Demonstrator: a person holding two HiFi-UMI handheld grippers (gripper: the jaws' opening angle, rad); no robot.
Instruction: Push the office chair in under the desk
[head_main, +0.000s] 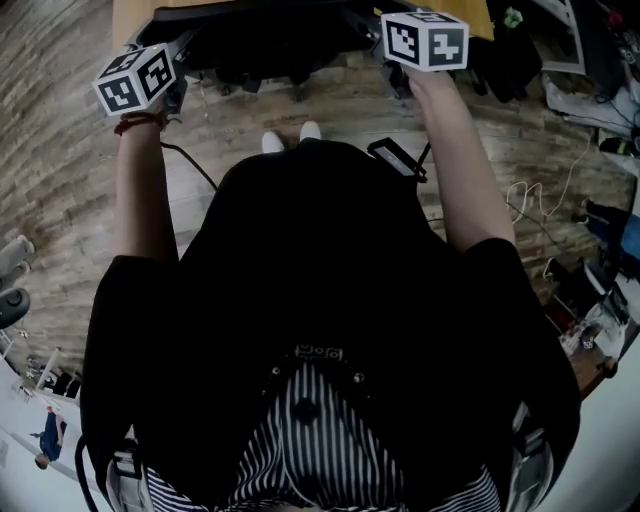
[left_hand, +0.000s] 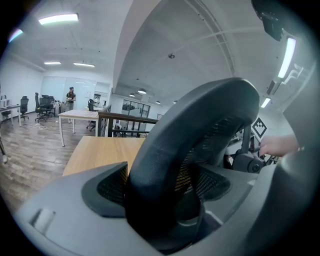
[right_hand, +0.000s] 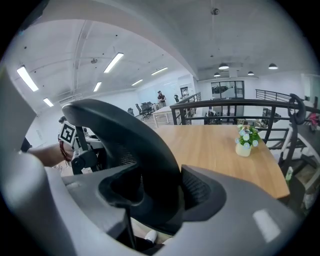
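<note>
The black office chair (head_main: 270, 40) stands in front of me, its seat partly beneath the wooden desk (head_main: 135, 15). My left gripper (head_main: 178, 68) reaches to the left side of the backrest and my right gripper (head_main: 398, 62) to the right side. In the left gripper view the curved backrest rim (left_hand: 200, 130) runs between the grey jaws of my left gripper (left_hand: 165, 200), which press on it. The right gripper (right_hand: 160, 195) clamps the backrest rim (right_hand: 125, 135) the same way. The desk top (right_hand: 220, 145) lies beyond the chair.
A small pot of flowers (right_hand: 245, 140) sits on the desk. A black railing (right_hand: 225, 107) runs behind it. Loose cables (head_main: 540, 200) and clutter lie on the wooden floor at the right. Other desks and chairs (left_hand: 42, 102) stand far off.
</note>
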